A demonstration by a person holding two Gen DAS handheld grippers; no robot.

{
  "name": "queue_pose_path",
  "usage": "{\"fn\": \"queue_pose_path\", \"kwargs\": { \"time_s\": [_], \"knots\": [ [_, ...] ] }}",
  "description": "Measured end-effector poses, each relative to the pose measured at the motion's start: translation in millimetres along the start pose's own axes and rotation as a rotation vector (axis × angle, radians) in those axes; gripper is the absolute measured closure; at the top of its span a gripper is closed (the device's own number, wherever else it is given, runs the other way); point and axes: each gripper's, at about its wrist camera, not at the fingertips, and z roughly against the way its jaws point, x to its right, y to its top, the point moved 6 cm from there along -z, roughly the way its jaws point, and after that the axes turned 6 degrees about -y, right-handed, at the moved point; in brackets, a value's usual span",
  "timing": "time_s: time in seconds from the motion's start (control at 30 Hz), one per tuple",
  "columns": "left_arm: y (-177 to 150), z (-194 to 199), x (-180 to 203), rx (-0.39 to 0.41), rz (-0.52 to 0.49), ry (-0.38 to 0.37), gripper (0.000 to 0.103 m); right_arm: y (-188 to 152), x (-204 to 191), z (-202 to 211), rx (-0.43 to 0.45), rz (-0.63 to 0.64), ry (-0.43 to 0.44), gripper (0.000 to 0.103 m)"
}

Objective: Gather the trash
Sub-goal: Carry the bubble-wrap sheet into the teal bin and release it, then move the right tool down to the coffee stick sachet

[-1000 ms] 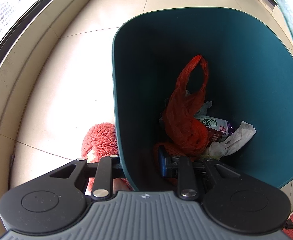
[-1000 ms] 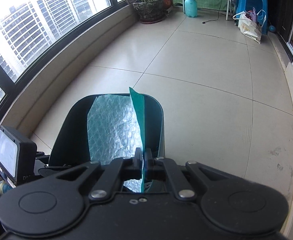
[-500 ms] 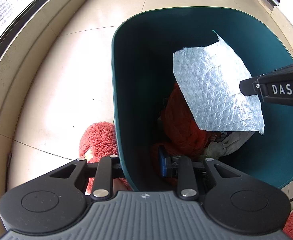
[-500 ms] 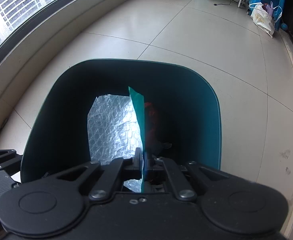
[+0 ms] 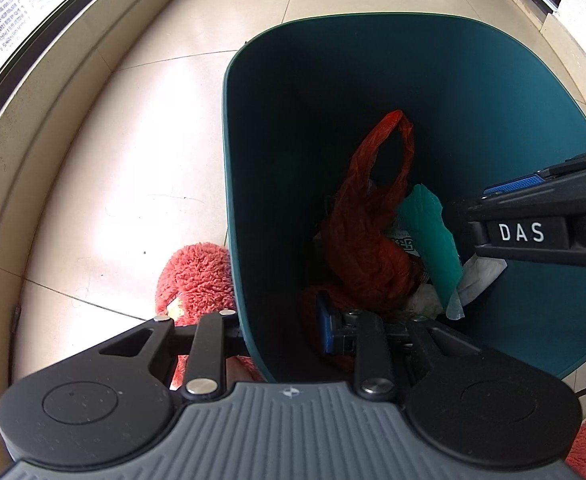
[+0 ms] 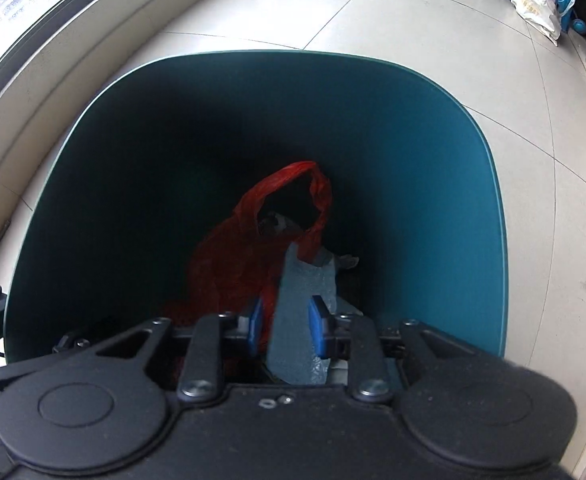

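Over the bin (image 6: pixel 489 216), right tongs (image 6: pixel 283 320) just opened, bubble wrap (image 6: pixel 301 300) loose between; left tongs (image 5: pixel 285 328) clamp its rim.

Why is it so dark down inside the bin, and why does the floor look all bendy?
Left wrist view: sun glare whitens the floor, while the green bin shades its own depths, dimming the red bag. Right wrist view: the bin's middle goes nearly black; the fisheye lens curves the floor lines.
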Motion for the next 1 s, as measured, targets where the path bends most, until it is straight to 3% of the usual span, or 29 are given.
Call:
{"fn": "queue_pose_path", "kwargs": {
  "time_s": [0.33, 0.57, 0.7, 0.87, 1.0],
  "knots": [
    [-0.8, -3.4, 4.8, -0.001, -0.006, 0.018, 0.076, -12.4, 41.8, 75.2, 0.11, -0.014, 0.139, 0.055],
    [-0.6, -3.9, 5.3, -0.003, -0.006, 0.031, 0.076, -31.9, 84.0, 111.4, 0.17, -0.072, 0.123, 0.04],
    [-0.4, -4.8, 6.3, -0.003, -0.007, 0.038, 0.076, -58.0, 133.0, 98.3, 0.142, -0.158, 0.072, 0.037],
    [-1.0, -6.9, 8.0, -0.007, -0.009, 0.052, 0.076, -93.9, 187.3, 55.4, 0.07, -0.225, 0.031, 0.025],
    [-1.3, -8.5, 10.0, -0.01, -0.012, 0.063, 0.076, -121.8, 222.3, 7.5, -0.005, -0.289, 0.005, 0.021]
  ]
}}
